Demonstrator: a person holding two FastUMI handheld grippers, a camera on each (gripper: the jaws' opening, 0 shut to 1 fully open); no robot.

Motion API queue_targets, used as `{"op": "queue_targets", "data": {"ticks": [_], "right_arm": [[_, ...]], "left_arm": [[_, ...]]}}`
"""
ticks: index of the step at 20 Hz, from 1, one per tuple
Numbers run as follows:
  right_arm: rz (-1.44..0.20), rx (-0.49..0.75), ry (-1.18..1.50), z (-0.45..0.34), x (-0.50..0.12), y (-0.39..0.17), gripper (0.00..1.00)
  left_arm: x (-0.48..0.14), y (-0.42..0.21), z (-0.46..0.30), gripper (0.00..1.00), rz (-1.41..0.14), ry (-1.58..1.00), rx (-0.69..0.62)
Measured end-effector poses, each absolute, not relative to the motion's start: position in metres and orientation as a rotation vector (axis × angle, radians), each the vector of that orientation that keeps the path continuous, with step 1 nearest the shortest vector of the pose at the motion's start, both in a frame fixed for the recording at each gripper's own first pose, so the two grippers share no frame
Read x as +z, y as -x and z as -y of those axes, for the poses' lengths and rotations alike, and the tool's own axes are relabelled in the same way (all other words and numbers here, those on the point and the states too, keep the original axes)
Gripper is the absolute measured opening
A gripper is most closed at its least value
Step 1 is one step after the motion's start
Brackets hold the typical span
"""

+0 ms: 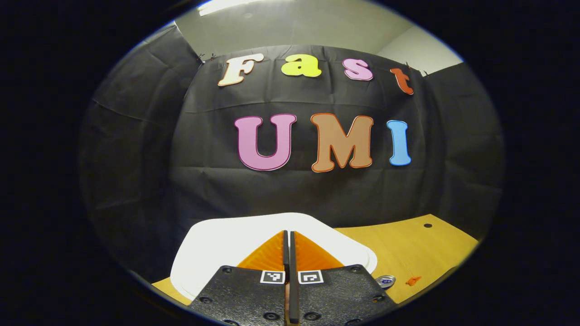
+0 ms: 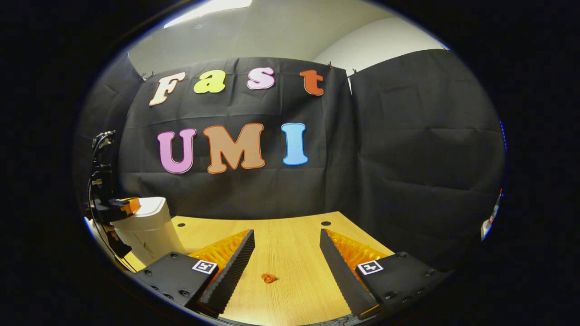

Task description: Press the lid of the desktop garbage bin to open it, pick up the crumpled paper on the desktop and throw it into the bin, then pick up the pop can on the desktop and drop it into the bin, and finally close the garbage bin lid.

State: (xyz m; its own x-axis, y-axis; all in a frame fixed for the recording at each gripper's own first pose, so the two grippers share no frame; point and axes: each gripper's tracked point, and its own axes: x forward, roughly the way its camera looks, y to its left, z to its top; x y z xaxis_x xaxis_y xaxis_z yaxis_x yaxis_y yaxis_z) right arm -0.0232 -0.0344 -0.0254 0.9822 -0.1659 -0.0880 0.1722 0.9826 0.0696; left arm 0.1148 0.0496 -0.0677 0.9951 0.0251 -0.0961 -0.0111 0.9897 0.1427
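Black cloth wall (image 2: 408,149) encloses the booth on 2 visible sides. Pale ceiling (image 2: 272,31) carries 1 lit panel (image 2: 208,11). Wooden desktop (image 2: 290,244) below.

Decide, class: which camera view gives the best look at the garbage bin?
The right gripper view: the garbage bin stands whole at the table's left, lid and body visible, the left gripper on top. The left gripper view gives just its white lid close up.

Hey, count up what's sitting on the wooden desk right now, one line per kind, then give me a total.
White garbage bin, lid shut: 1
Pop can, only its top visible beside the bin: 1
Small crumpled paper: 1
Total: 3

The left hand-held gripper is at the bin lid with fingers together; the right hand-held gripper is open above the paper.
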Motion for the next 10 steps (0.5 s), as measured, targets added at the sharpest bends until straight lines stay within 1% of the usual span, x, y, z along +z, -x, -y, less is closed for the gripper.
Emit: {"op": "queue_targets", "data": {"ticks": [3,7,10], "right_arm": [[-0.057,-0.170,-0.115,0.041,-0.024,0.029,0.96],[-0.091,-0.152,-0.144,0.040,-0.036,0.033,0.95],[-0.108,-0.128,-0.126,0.035,-0.041,0.037,0.96]], "left_arm": [[-0.065,-0.114,-0.054,0.00,-0.112,-0.117,0.042],[-0.043,-0.104,-0.060,0.00,-0.061,-0.122,0.062],[-0.053,-0.095,-0.063,0.00,-0.099,-0.139,0.071]]}}
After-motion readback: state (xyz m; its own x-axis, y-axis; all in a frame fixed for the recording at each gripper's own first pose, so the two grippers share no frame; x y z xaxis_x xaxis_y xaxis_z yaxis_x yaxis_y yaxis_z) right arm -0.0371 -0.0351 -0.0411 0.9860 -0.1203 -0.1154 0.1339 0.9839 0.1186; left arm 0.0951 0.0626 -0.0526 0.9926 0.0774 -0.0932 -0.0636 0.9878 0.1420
